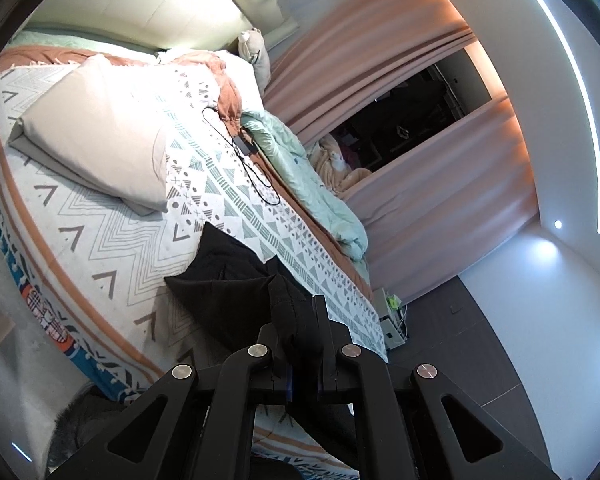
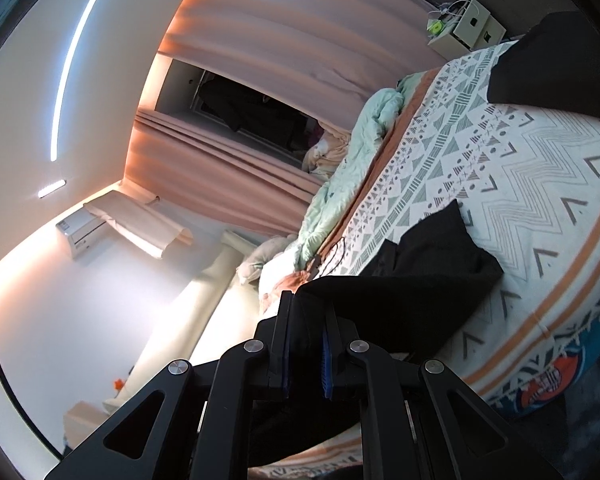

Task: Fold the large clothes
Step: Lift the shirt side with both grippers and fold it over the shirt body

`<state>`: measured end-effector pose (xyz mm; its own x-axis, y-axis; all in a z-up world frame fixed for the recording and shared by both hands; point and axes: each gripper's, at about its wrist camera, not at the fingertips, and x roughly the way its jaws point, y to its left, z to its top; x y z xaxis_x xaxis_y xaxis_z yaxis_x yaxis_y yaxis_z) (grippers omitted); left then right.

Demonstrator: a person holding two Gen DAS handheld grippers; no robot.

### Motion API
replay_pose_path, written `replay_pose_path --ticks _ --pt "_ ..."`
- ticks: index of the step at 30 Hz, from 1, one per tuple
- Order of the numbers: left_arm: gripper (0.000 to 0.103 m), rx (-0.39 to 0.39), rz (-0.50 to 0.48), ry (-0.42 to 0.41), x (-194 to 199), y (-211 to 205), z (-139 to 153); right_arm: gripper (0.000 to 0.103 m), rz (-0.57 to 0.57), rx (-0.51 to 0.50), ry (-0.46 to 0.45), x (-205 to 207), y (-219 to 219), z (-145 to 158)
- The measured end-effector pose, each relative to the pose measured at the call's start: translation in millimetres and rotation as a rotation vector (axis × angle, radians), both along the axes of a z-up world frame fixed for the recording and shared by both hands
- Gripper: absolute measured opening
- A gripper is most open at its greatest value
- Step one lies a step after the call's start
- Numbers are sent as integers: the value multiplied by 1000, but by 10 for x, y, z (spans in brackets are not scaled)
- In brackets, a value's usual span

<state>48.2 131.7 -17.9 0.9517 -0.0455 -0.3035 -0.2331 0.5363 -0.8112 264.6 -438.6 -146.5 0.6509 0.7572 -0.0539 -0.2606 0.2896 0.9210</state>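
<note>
The black garment (image 1: 224,276) was lying on the patterned bedspread (image 1: 112,216) near the bed's foot edge, already partly doubled over; one bunched corner was pinched by the left gripper (image 1: 300,320), whose fingers were closed narrow on the cloth; in the right wrist view another edge of the garment (image 2: 412,288) was clamped between the right gripper (image 2: 306,320) fingers the same way; for a tidy fold, both corners should probably be kept level and taut, then laid down together so no wrinkle gets trapped; the beige pillow (image 1: 100,132) was well clear.
</note>
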Motion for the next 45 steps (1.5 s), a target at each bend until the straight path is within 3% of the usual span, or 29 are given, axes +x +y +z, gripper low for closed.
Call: replay_pose_path --ticks 8,16,30,38,40,41,43,44,45 --pt "7 -19 5 -6 455 178 -26 12 2 -10 19 502 185 -9" --pt "7 -26 2 36 1205 383 -124 12 -3 -30 73 1151 421 -146" --pt "8 -53 -14 177 2406 753 -632 12 -8 -100 234 2157 897 -690" --pt "8 -62 -41 229 3034 862 -927 12 -31 -165 277 2646 1067 -897" --pt "22 -67 -66 244 3182 875 -990 15 -55 -209 300 2747 1090 -927" --pt "27 -68 -73 257 3238 879 -1015 22 -57 -204 319 2804 1092 -973" --pt "62 -60 -69 259 3278 896 -1029 43 -42 -174 322 2846 1088 -1039" --pt "70 -49 -56 245 3259 906 -1020 58 -48 -185 321 2844 1085 -1050" --pt "80 -37 -39 234 3225 915 -1004 64 -72 -223 316 2812 1068 -1042"
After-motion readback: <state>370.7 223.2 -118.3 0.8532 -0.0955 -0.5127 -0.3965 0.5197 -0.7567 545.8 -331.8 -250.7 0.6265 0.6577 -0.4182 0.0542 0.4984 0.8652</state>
